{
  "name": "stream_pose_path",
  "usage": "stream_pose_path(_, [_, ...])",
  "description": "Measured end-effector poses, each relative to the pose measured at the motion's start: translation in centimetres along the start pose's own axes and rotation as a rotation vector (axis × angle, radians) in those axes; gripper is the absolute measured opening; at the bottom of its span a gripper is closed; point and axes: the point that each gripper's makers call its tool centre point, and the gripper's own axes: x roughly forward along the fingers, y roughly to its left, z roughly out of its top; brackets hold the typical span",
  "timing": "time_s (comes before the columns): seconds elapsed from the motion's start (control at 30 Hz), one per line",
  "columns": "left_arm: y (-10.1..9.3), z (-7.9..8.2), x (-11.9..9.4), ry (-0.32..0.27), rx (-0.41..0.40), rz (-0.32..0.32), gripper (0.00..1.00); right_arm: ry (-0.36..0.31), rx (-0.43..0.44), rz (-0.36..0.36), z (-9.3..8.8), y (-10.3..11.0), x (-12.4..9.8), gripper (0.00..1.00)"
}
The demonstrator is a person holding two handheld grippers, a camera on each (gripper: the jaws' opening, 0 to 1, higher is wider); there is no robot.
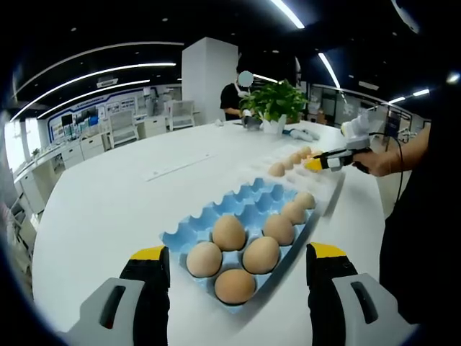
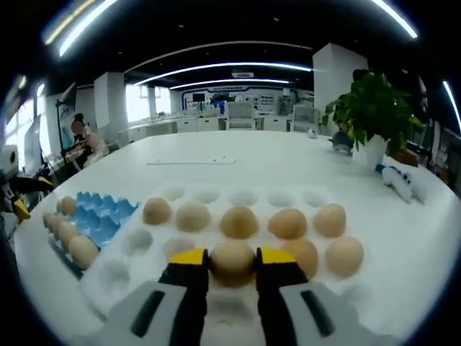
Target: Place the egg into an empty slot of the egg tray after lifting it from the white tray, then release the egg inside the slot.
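Currently: left gripper (image 1: 238,270), jaws apart and empty, above the blue egg tray (image 1: 216,213) at 12 o'clock. Right gripper (image 2: 232,267), jaws closed on an egg (image 2: 232,259) seated in the white tray (image 2: 115,277). Risks: excess squeeze cracking shell; slanted lift knocking the neighbouring egg (image 2: 299,252) at 3 o'clock.

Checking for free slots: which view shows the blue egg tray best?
The left gripper view: the blue egg tray lies close, eggs and empty slots plain. In the right gripper view it sits at the left edge, small.
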Motion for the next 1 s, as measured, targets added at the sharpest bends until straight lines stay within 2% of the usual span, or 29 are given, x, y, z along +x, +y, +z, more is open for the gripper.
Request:
stream_pose_path(0.37, [0.0,-0.3,-0.1,0.011,0.002,0.001,0.77,-0.065,0.016,0.054,2.9,1.6,-1.1,0.25])
stream_pose_path(0.6, [0.2,-0.3,-0.1,0.01,0.001,0.006,0.77,-0.088,-0.003,0.156,4.4,5.4,-1.0,0.25])
stream_pose_path(0.8, [0.1,-0.2,-0.2,0.01,-0.001,0.007,0.77,-0.086,0.002,0.243,4.6,8.8,-0.6,0.25])
stream_pose_path(1.0, [0.2,-0.2,-0.2,0.011,0.0,0.008,0.77,-0.073,-0.015,0.297,4.6,11.1,-0.2,0.25])
